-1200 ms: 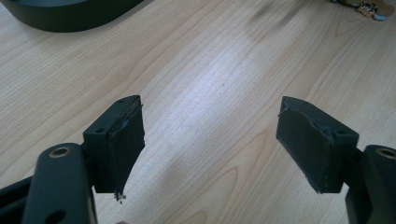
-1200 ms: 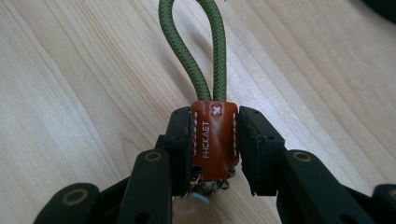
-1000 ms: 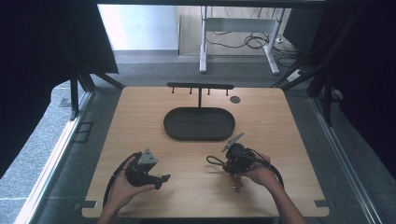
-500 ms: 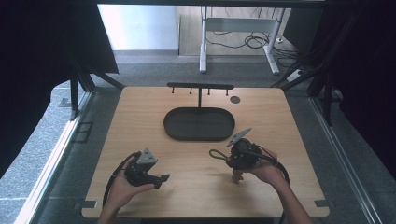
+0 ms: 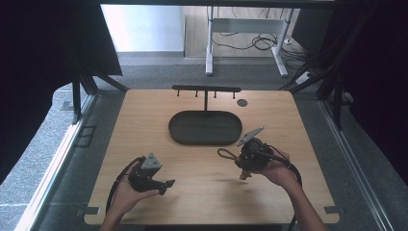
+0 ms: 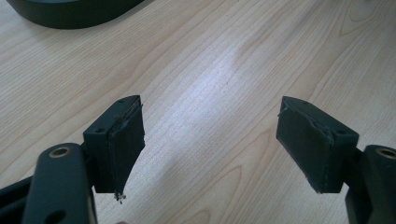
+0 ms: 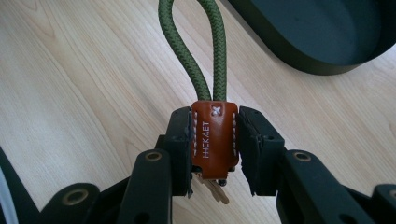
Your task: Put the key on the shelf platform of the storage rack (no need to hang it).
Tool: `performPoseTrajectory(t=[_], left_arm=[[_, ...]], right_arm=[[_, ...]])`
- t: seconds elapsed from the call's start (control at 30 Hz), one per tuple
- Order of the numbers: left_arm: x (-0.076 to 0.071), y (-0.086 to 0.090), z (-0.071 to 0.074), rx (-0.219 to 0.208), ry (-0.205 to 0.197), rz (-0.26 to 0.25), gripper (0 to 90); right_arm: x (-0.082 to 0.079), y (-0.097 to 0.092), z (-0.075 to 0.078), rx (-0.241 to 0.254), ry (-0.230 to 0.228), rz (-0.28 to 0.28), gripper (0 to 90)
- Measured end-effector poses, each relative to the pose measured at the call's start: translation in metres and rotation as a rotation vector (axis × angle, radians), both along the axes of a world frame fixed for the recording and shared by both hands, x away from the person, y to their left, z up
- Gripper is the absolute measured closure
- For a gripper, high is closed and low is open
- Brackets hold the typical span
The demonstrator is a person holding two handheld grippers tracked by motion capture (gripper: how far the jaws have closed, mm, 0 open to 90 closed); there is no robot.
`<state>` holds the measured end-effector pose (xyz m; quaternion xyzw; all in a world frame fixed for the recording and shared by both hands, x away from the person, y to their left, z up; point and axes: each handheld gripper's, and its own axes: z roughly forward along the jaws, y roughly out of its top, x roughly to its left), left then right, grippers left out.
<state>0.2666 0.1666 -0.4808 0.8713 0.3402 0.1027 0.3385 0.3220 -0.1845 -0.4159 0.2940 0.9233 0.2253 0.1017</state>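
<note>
1. Two jaws of the right hand-held gripper are being pressed on the brown leather tab of a keychain, probably so its green cord loop is left free for the hook rack.
2. Left hand-held gripper is being held open with nothing between its jaws, over the table.
3. Tab stitching and a metal key are being shown in the right gripper view; in the high view, the keychain is being seen above the table, near the dark oval tray.

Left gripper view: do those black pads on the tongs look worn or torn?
Yes. The pad linings on the left tongs are peeling, with frayed edges and a loose thread at the bottom of one. They stand open over bare table.
</note>
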Motion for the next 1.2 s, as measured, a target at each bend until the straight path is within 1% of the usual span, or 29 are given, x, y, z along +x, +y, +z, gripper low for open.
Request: performPoseTrajectory(t=[0.2, 0.53, 0.77, 0.87, 1.2], left_arm=[[0.000, 0.000, 0.000, -0.003, 0.001, 0.003, 24.1], [0.000, 0.000, 0.000, -0.002, -0.001, 0.003, 24.1], [0.000, 0.000, 0.000, -0.002, 0.000, 0.003, 24.1], [0.000, 0.000, 0.000, -0.001, -0.002, 0.005, 24.1], [0.000, 0.000, 0.000, -0.001, -0.002, 0.004, 24.1]], right_arm=[[0.001, 0.002, 0.006, -0.003, -0.009, 0.004, 66.9], [0.005, 0.003, 0.016, 0.010, -0.032, 0.002, 66.9], [0.010, 0.004, 0.020, 0.007, -0.021, 0.010, 66.9], [0.011, 0.004, 0.023, 0.005, -0.022, 0.003, 66.9], [0.015, 0.004, 0.031, 0.003, -0.040, -0.002, 66.9]])
